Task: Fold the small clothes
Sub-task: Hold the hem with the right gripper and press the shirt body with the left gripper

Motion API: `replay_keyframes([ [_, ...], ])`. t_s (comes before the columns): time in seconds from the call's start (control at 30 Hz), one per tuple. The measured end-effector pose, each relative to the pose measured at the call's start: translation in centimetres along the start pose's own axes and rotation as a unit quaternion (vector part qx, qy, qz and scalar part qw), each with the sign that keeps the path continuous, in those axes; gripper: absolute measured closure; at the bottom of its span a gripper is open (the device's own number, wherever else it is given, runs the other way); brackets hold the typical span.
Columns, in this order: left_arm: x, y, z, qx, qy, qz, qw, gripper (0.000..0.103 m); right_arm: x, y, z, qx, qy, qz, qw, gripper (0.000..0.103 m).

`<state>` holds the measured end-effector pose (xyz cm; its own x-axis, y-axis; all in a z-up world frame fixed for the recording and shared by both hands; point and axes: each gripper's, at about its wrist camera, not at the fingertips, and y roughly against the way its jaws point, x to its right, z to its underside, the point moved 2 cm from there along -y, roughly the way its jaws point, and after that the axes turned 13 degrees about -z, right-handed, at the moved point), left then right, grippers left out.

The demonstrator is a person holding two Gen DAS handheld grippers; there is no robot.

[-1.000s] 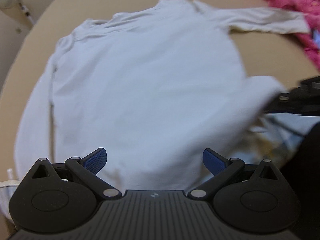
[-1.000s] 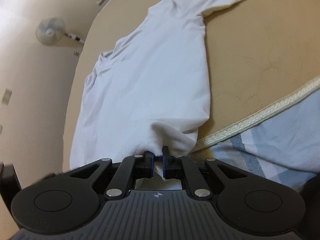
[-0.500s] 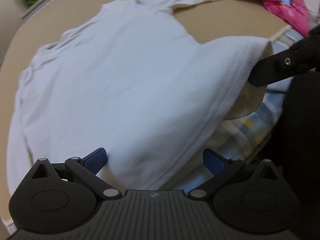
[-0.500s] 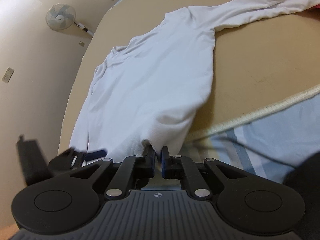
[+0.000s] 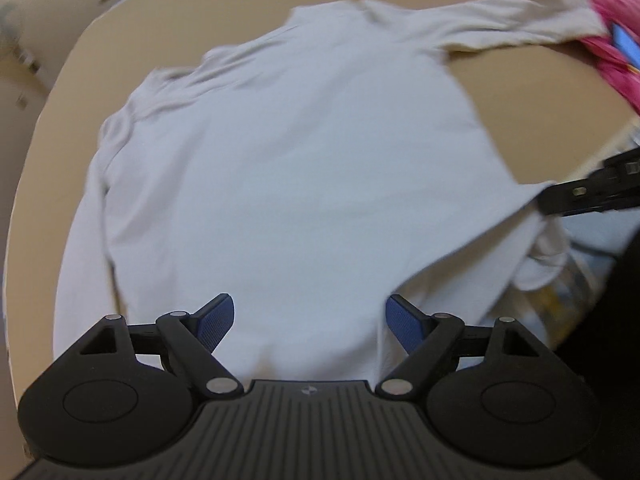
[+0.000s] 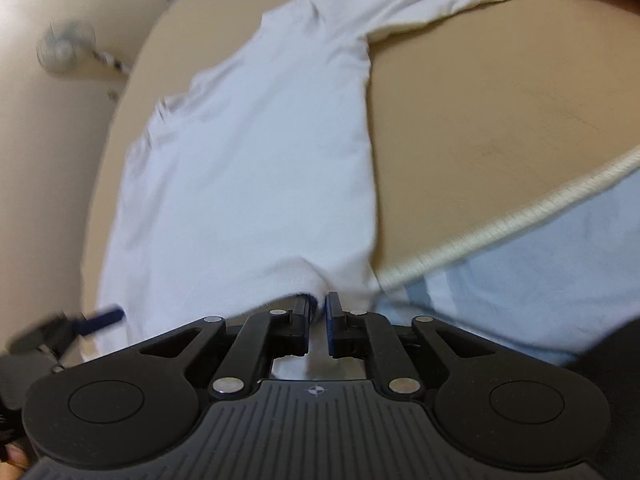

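My left gripper [image 5: 309,322] has just been narrowing its jaws around the shirt's [image 5: 304,168] hem, pads not yet pressing. My right gripper [image 6: 319,312] pinches the hem corner on the tan bed [image 6: 500,120].

A small white long-sleeved top [image 5: 296,168] lies spread flat, body smooth, on a tan surface. In the left wrist view its neckline sits toward 11 o'clock, and one sleeve stretches out straight toward 1 o'clock, its cuff touching pink fabric. The other sleeve runs along the body's edge toward 8 o'clock. The hem lies nearest at 6 o'clock; its corner at 3 o'clock is lifted and bunched.
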<state>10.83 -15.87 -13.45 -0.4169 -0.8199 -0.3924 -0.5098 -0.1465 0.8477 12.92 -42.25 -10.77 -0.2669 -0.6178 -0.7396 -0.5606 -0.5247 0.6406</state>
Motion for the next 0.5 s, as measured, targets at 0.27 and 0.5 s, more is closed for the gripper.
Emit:
replay_keyframes([
  [0.27,-1.5,-1.7,0.0,-0.037,0.039,-0.007,0.9985,0.015,3.2,0.2,-1.9,0.055,-0.100,-0.062,0.992,0.093],
  [0.5,-0.2,-0.4,0.5,-0.020,0.030,0.024,0.9991,0.012,4.2,-1.0,-1.8,0.052,-0.124,-0.073,0.988,0.093],
])
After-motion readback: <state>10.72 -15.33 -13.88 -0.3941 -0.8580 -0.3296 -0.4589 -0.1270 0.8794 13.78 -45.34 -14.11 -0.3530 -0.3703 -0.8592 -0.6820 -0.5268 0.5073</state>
